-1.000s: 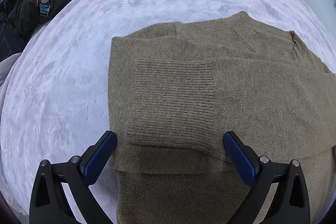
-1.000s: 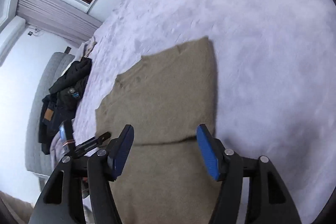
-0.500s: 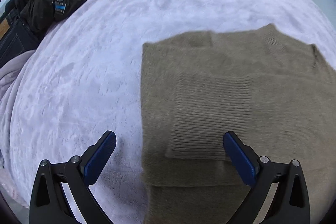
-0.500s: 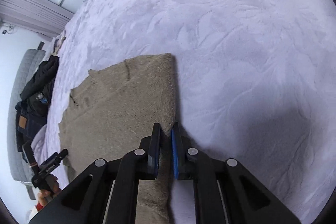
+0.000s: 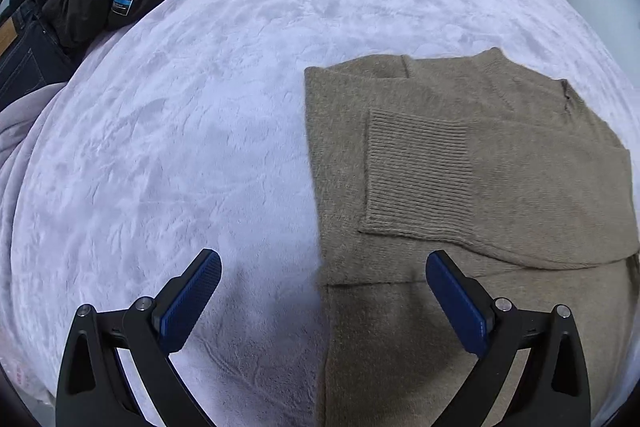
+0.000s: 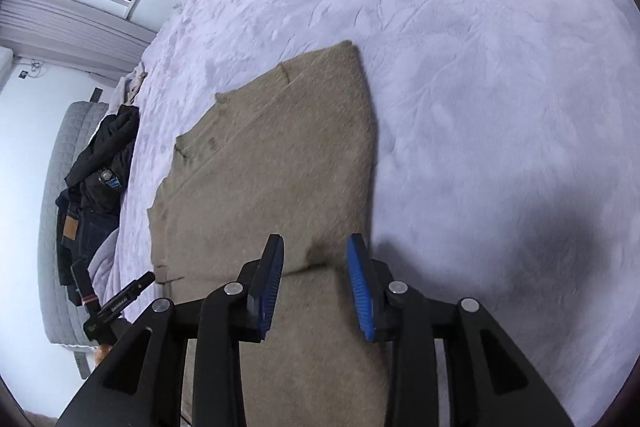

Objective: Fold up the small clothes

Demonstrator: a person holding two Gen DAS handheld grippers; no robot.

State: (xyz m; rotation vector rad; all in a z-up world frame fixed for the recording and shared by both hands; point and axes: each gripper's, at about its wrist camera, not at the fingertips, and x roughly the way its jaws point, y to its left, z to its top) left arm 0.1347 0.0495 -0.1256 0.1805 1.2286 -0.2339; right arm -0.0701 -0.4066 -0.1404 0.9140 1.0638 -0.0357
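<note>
Left wrist view: my left gripper (image 5: 323,291) has its fingers spread wide, holding nothing. The olive-brown knitted sweater (image 5: 460,167), folded with a ribbed cuff on top, lies on the lilac plush bed cover (image 5: 192,131); its left edge runs between the fingers.

Right wrist view: my right gripper (image 6: 315,279) has fingers narrowly parted, having just been opening, empty; the sweater's right edge lies between them.

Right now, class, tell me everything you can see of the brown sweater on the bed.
The brown sweater is a fuzzy olive-brown knit, lying flat and partly folded on the lilac blanket. A sleeve with a ribbed cuff lies across its body; the ribbed neckline points away. No gripper holds it.
</note>
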